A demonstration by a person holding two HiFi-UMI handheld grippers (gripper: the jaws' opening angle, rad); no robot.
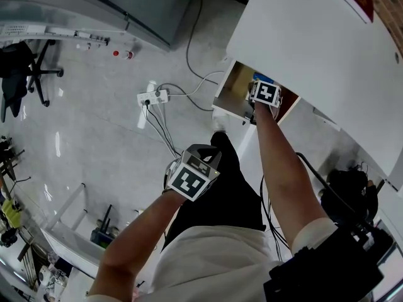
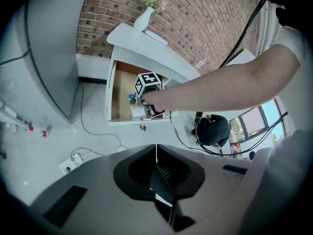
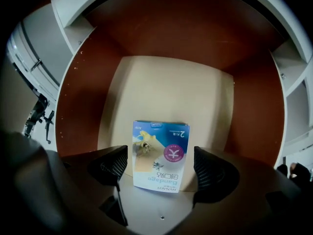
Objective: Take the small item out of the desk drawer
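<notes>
The small box (image 3: 161, 153) appears to lie flat on the floor of the open drawer (image 3: 146, 87), between the wide-apart jaws of the right hand-held gripper (image 3: 159, 164), which don't press it. I'd sink lower, centre the pads on its long sides, then close squarely. Its long axis runs away from the gripper, print upside down. The left hand-held gripper (image 2: 156, 173) hangs aside, jaws together.

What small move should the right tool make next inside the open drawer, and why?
Probably lower the right tool slightly and close it on the small box. Its jaws stand apart on either side of the box, which lies flat on the drawer floor, and neither pad presses it yet.
</notes>
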